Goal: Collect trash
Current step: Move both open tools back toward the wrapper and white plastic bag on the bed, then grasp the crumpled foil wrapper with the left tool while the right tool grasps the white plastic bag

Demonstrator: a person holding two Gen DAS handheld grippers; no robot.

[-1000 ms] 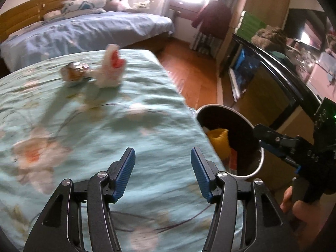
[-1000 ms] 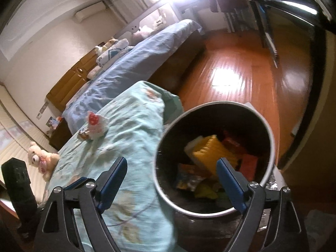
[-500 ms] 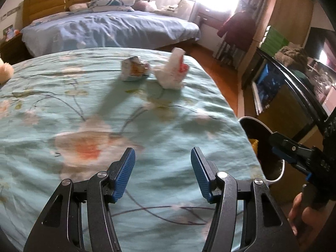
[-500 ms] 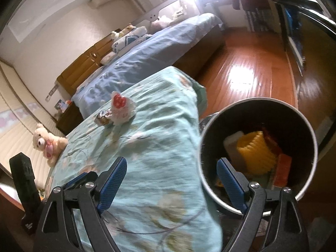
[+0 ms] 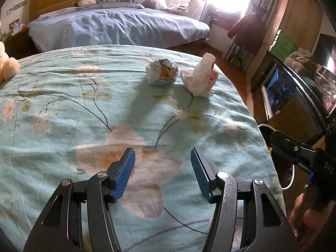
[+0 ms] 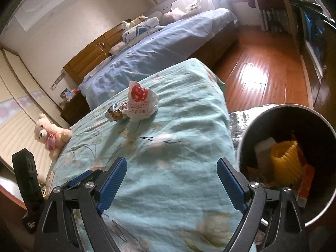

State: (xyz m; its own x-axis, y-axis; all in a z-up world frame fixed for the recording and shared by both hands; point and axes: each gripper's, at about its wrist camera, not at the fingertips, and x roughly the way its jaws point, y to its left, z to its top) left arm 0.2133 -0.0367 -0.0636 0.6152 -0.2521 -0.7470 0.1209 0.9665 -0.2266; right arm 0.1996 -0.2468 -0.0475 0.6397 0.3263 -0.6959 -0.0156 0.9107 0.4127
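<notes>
Two pieces of trash lie side by side on the teal flowered bedspread: a crumpled printed wrapper and a crumpled white bag with red print. My left gripper hovers over the bedspread well short of them, jaws apart and empty. My right gripper is open wide and empty, between the trash and the round metal bin, which holds a yellow ribbed object and other waste. The right gripper's fingers show at the right edge of the left wrist view.
A teddy bear sits on the bedspread's far left side. Beyond is a second bed with a blue cover. Wooden floor and a dark cabinet lie to the right of the bed and bin.
Both grippers have swung left, away from the bin and toward the two pieces of trash. The bin has slid to the right edge of both views. Jaw openings are unchanged.
</notes>
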